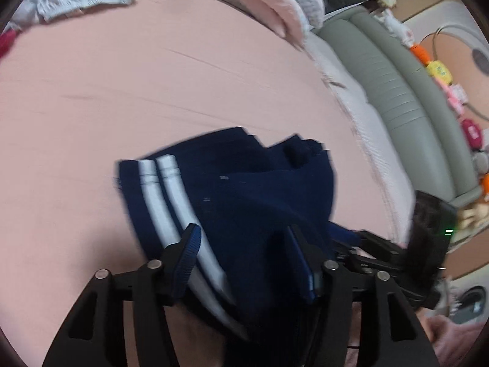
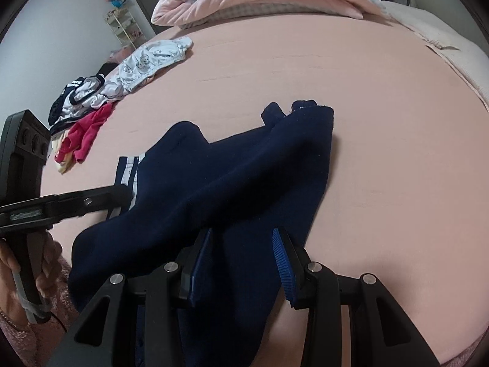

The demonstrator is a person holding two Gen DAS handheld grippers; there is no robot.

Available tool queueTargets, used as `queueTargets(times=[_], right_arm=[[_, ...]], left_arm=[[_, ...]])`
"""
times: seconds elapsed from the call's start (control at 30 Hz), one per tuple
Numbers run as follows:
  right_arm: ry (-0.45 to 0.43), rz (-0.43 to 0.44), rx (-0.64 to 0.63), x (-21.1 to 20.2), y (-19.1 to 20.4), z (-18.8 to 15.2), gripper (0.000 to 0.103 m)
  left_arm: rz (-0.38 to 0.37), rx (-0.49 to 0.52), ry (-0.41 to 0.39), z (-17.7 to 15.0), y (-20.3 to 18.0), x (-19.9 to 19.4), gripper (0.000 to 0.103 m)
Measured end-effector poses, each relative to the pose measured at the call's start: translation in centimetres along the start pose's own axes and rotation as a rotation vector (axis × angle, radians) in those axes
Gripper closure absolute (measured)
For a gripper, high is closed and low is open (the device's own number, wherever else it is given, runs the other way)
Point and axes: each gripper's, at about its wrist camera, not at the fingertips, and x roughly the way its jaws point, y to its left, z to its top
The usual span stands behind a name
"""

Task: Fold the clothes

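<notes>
Pink bed sheet [image 2: 382, 140]: navy trousers [image 2: 232, 177] lying crumpled mid-bed, partly doubled. Left tool [image 1: 241, 263] and right tool [image 2: 241, 260] hovering over cloth, jaws apart, gripping nothing. Fold seemingly underway; next, pinching an edge.

A: Is any writing legible here?

B: None of it. A dark garment [image 2: 71, 87] in the pile at the bed's far edge carries white lettering, but it is too small and crumpled to make out.

A: And the navy clothing [image 2: 226, 183]?

B: It has two white stripes [image 1: 166, 195] only, no words. The white cloth [image 2: 152, 56] beside the pile shows small printed figures, not text.

A: The colourful items [image 1: 440, 72] along the headboard?

B: Too blurred to read.
</notes>
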Motion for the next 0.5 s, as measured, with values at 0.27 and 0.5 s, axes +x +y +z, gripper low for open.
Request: queueTargets(times=[0.27,0.5], right_arm=[[0.006,-0.028,-0.017,0.7,0.3,0.0,0.059],[0.003,-0.004,0.015,0.7,0.1,-0.1,0.059]], left_arm=[[0.057,0.066,-0.007,0.3,-0.8,0.6,0.093],[0.060,0.047,-0.104,0.7,0.7,-3.2,0.095]])
